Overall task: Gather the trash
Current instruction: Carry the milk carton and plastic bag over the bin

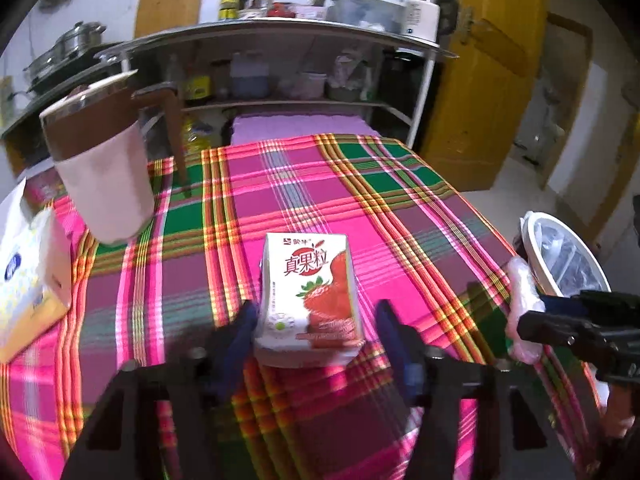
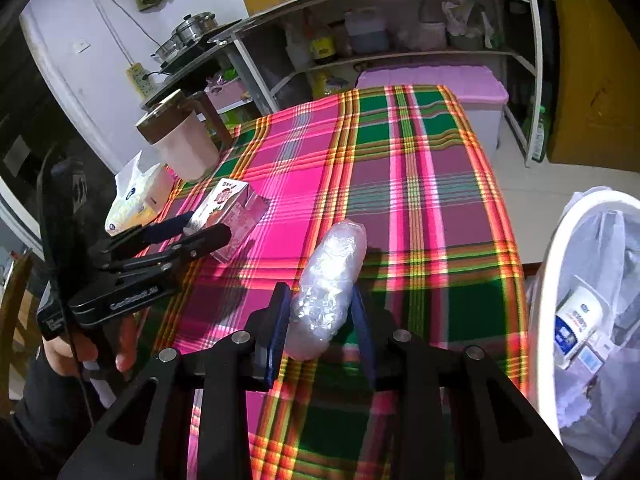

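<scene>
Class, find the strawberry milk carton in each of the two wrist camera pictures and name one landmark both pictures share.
Left wrist view: the strawberry milk carton stands low in the centre, between the fingers of the left gripper.
Right wrist view: the carton is left of centre, beside the left gripper.
Shared landmark: the pink jug with a brown lid on the plaid tablecloth.

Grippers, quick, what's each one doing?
Left gripper: open around the white strawberry milk carton.
Right gripper: shut on the crumpled clear plastic bag.

Both wrist cams low, close, fwd; share plaid tablecloth (image 1: 320, 200).
</scene>
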Demonstrator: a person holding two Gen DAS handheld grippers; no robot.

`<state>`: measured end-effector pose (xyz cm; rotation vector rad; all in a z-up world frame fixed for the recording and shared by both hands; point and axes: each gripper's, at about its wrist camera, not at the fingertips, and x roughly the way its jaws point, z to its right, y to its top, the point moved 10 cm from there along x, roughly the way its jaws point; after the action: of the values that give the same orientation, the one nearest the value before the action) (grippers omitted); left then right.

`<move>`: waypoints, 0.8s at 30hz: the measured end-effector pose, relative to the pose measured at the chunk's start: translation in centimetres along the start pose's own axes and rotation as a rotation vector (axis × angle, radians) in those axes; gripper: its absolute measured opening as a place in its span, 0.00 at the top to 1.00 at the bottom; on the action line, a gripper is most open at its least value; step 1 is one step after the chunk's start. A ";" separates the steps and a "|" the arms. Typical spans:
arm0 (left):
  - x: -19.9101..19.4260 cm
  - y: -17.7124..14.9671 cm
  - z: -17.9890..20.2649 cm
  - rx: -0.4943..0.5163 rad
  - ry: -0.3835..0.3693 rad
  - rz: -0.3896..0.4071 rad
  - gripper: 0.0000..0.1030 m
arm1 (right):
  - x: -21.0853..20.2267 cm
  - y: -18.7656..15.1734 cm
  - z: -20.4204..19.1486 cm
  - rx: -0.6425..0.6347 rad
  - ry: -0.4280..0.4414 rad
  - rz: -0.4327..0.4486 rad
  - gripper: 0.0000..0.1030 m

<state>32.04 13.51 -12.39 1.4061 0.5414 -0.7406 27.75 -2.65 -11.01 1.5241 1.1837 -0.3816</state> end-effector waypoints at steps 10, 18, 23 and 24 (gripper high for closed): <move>-3.1 -0.8 1.7 -0.053 0.096 0.055 0.50 | -2.7 -0.5 0.4 -0.033 -0.020 0.038 0.68; -7.5 -1.7 5.6 -0.081 0.078 0.106 0.50 | -5.5 -1.6 0.7 -0.072 -0.028 0.067 0.69; -9.6 -3.1 8.7 -0.090 0.050 0.125 0.50 | -7.8 -2.7 0.8 -0.104 -0.042 0.090 0.68; -10.0 -3.3 9.2 -0.090 0.043 0.128 0.50 | -8.2 -2.9 0.9 -0.108 -0.044 0.094 0.68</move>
<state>22.09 5.73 -6.34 1.3618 0.5072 -0.5781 22.01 -7.56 -6.66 1.4643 1.0773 -0.2825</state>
